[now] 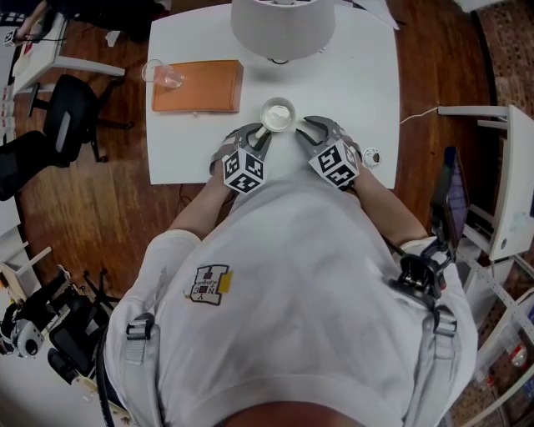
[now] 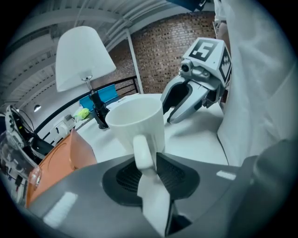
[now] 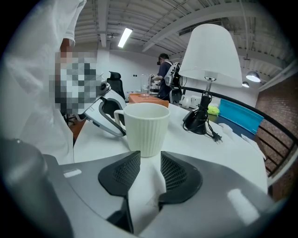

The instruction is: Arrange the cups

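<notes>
A white ribbed mug point(image 1: 278, 116) stands on the white table point(image 1: 350, 83) right in front of me, between my two grippers. In the left gripper view the mug point(image 2: 137, 118) fills the middle and its handle point(image 2: 142, 148) sits in the narrow gap of my left gripper point(image 2: 146, 160); the pads hug it with a thin slit on the right side. My right gripper point(image 3: 145, 155) is open with nothing between its pads, and the mug point(image 3: 148, 128) is just beyond its tips. A clear glass cup point(image 1: 167, 77) rests on an orange board point(image 1: 204, 87) at the far left.
A lamp with a big white shade point(image 1: 282, 25) stands behind the mug, its black base and cable point(image 3: 200, 121) close by. A small round object point(image 1: 371, 156) lies near the table's right front edge. An office chair point(image 1: 71, 117) is left of the table.
</notes>
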`<state>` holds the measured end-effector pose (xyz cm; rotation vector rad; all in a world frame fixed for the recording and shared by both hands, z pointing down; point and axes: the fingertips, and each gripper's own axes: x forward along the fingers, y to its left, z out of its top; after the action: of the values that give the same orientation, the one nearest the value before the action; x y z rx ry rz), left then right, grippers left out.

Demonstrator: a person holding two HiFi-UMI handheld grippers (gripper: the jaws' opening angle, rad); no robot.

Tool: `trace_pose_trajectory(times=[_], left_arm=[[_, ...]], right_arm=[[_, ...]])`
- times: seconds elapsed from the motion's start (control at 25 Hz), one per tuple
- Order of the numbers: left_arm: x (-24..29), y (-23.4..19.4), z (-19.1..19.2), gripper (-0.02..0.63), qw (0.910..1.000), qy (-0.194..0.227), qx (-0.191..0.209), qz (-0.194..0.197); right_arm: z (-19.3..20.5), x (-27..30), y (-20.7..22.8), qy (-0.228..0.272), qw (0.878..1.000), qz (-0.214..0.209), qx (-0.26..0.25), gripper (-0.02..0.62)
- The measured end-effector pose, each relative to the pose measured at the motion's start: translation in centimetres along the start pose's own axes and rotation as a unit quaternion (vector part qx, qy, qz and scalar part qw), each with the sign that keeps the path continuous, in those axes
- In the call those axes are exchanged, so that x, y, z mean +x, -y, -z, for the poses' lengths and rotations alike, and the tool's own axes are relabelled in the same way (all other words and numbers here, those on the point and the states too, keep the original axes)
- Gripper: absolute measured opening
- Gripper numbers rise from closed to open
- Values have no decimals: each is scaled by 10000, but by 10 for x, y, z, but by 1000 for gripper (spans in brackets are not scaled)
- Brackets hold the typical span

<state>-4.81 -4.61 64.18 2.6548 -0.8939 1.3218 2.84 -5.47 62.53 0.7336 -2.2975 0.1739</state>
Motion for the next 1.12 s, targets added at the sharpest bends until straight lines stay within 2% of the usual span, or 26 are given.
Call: trace_pose_trajectory(times=[0.16,0.28,0.36,0.48,0.64,0.76,0.84,0.92,0.96,1.04,1.12], left_arm=[[1,3,3,92,9989,-446,106,16],[7,4,12,118,9968,-794,-17,55],[9,1,14,67,9966,-808,-153,6],[9,-2,14,60,9968,-772,-202,-2],[10,-3,15,57,9965,-825,-64,97],[10,-4,13,65,9963,-823,210,146],[8,-3,9,126,9961,-791,315,220],[7,-1,5,140,9951,-865,374,302],[7,-2,3,136,9947,-898,393,302],[7,-4,3,59,9950,-888,371,257],[6,-5,2,55,9958,-823,280,269]], right_arm=[[0,-1,0,7,10000,15,15,132],[-1,-2,0,18,10000,16,28,130],[-1,-2,0,24,10000,16,34,127],[2,-3,1,2,10000,22,57,126],[1,-1,0,22,10000,-31,35,124],[-7,5,-5,29,9995,-266,-144,187],[-12,9,-5,7,9991,-353,-231,211],[-15,11,-3,-21,9988,-385,-293,225],[-16,12,-4,-33,9986,-397,-339,227],[-17,13,-6,-39,9983,-406,-422,225],[-18,13,-7,-41,9983,-390,-437,225]])
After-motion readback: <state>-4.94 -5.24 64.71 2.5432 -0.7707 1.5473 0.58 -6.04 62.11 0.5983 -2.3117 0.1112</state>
